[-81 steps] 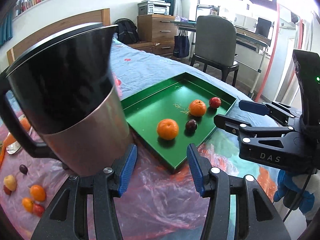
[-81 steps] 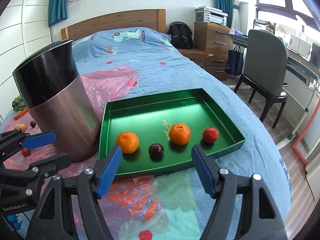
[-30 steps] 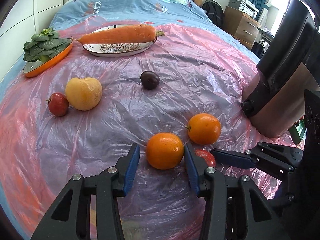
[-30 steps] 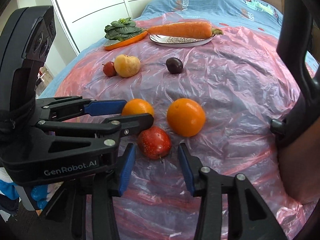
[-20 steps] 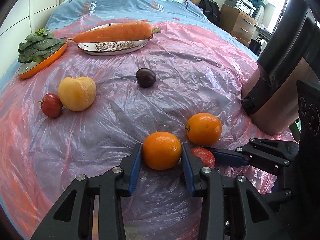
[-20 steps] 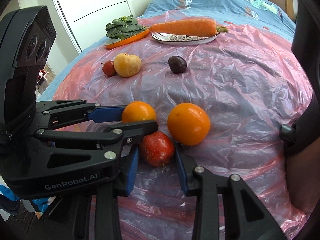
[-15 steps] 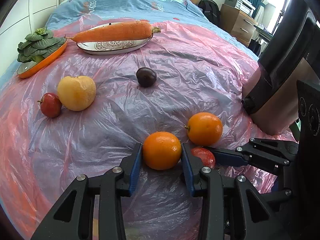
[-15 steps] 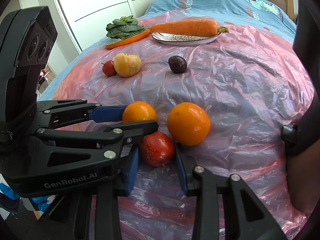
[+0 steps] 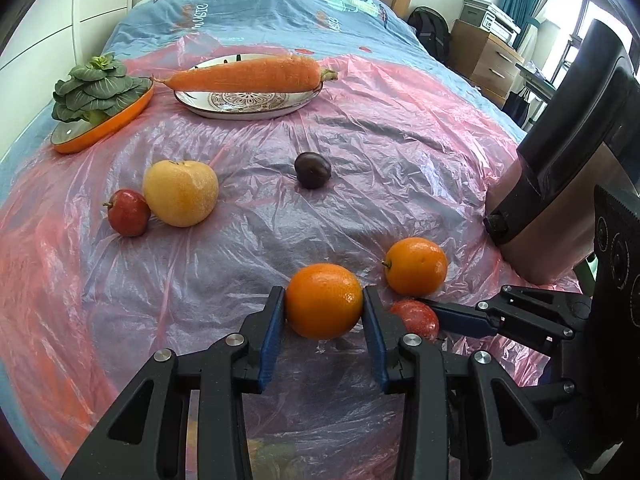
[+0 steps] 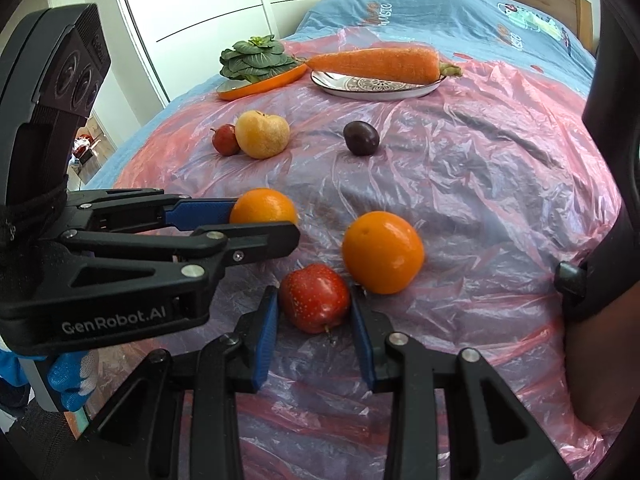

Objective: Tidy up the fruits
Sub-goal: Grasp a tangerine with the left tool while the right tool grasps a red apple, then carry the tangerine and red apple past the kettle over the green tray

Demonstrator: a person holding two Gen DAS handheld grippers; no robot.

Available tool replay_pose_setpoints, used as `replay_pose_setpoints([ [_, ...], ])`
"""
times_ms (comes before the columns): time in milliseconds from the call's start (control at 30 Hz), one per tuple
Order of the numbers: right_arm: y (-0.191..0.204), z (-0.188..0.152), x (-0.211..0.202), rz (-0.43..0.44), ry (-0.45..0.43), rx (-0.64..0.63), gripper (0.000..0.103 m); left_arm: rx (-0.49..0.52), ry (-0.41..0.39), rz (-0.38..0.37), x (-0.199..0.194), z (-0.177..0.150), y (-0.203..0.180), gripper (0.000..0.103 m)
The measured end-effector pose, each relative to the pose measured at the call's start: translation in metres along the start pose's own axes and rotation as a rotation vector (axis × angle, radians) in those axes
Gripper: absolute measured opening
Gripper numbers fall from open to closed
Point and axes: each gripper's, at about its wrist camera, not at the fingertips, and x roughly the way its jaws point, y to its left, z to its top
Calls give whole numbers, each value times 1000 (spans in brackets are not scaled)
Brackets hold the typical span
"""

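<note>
On a bed covered in pink plastic sheet (image 9: 400,152), the left gripper (image 9: 324,312) has closed its blue pads against an orange (image 9: 324,300). The right gripper (image 10: 314,312) clamps a small red apple (image 10: 314,302). Both fruits rest on the sheet, not yet lifted. Left loose: 1 orange (image 9: 416,266), 1 plum (image 9: 313,170), 1 yellow pear (image 9: 181,193), 1 red fruit (image 9: 129,213). No collecting tray is visible, so sorting looks unfinished.
</note>
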Motion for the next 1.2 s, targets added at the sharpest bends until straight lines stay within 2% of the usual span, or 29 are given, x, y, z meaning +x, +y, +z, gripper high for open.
replay_pose_setpoints([
  [367,10,-5,-37,-19,-37,7,63,12,-20,49,-30,-12,5,33],
  [633,1,-30,-73,-69,-38,44,63,38,-14,62,-51,-30,-9,33],
  [933,-21,-65,-119,-134,-47,99,63,127,6,29,-66,-51,-64,33],
  [1200,-66,-99,-166,-228,-67,190,63,223,17,-24,-69,-59,-129,33],
])
